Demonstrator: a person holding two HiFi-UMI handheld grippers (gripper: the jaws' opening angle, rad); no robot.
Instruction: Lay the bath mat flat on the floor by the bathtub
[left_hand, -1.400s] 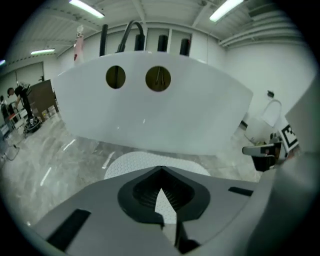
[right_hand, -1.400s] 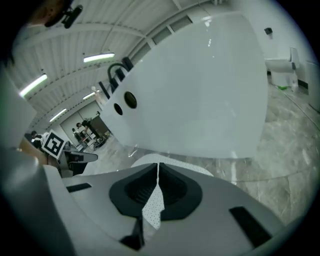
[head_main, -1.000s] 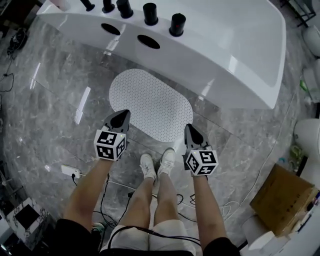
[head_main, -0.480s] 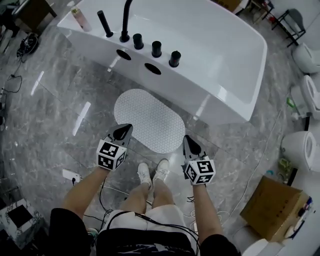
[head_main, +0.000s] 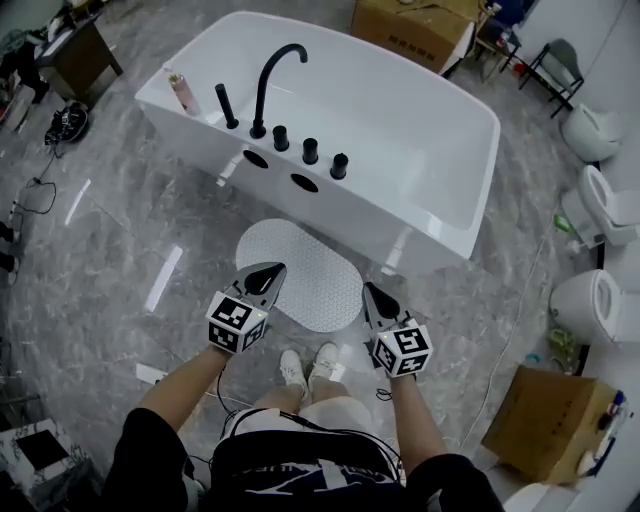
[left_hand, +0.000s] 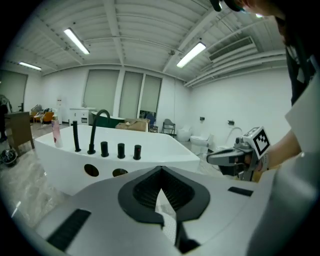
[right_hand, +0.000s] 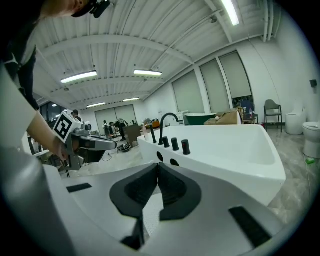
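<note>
A white oval bath mat (head_main: 300, 272) with a dotted surface lies flat on the grey marble floor, right in front of the white bathtub (head_main: 420, 130). My left gripper (head_main: 272, 270) hovers over the mat's near left edge, jaws shut and empty. My right gripper (head_main: 368, 291) hangs just off the mat's near right end, also shut with nothing in it. In the left gripper view the shut jaws (left_hand: 161, 172) point at the tub, and a sliver of mat shows below them. The right gripper view shows its jaws (right_hand: 156, 167) shut, the tub's black faucet (right_hand: 167, 127) beyond.
A black faucet (head_main: 272, 80) and several black knobs stand on the tub's near rim, with a pink bottle (head_main: 180, 92). Toilets (head_main: 600, 205) line the right side. Cardboard boxes (head_main: 545, 420) stand at the right and behind the tub. Cables trail by my feet (head_main: 308, 365).
The head view has pulled back and up, taking in the whole tub. Both grippers stay shut and level over the mat's near edge; the mat has not moved.
</note>
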